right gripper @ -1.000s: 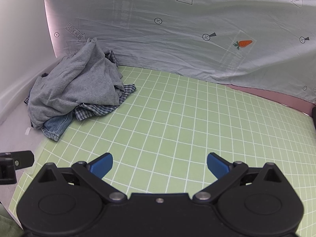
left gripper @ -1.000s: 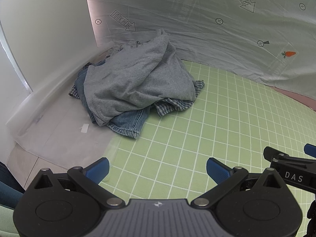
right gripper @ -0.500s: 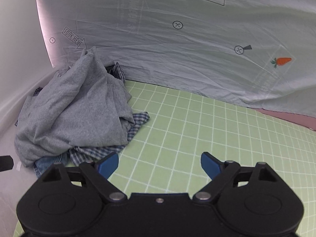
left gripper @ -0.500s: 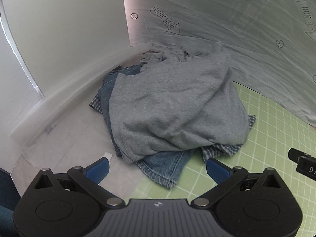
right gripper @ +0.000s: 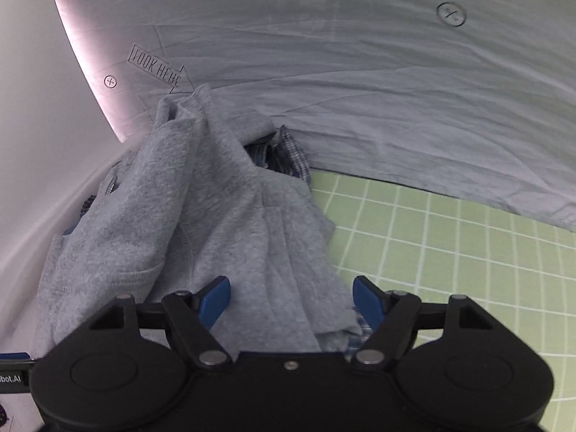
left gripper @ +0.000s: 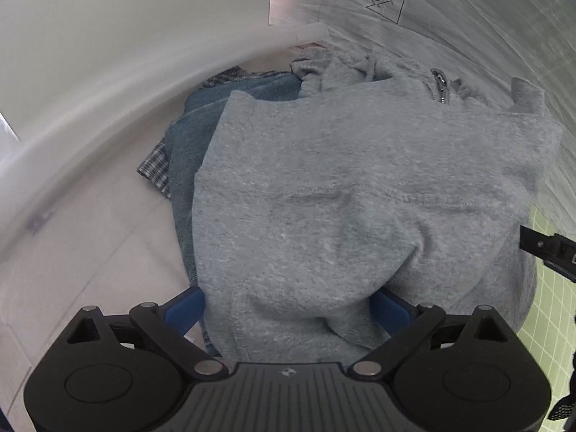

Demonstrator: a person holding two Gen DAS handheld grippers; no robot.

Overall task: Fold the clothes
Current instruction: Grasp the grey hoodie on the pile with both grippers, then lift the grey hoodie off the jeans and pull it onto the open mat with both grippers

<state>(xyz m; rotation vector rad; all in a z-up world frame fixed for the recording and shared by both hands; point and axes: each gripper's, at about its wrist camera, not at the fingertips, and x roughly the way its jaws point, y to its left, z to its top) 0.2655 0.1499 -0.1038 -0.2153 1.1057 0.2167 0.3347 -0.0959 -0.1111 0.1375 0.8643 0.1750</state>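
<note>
A grey zip sweatshirt (left gripper: pixel 360 187) lies crumpled on top of a clothes pile in the left back corner. Blue jeans (left gripper: pixel 187 133) and a blue checked shirt (left gripper: pixel 154 165) stick out from under it. My left gripper (left gripper: pixel 288 309) is open, its blue fingertips on either side of the sweatshirt's near fold. My right gripper (right gripper: pixel 291 300) is open too, straddling the grey sweatshirt (right gripper: pixel 223 216) at its right side, with the checked shirt (right gripper: pixel 291 151) showing behind it. Part of the right gripper shows at the right edge of the left wrist view.
A green grid mat (right gripper: pixel 450 244) covers the table to the right of the pile. A pale printed sheet (right gripper: pixel 360 90) hangs as the backdrop. A white wall (left gripper: pixel 108 54) curves around the left, with bare white table surface (left gripper: pixel 90 252) beside the pile.
Both grippers have moved forward and left onto the clothes pile. The grey sweatshirt now sits between each gripper's open fingers, where before the pile lay well ahead.
</note>
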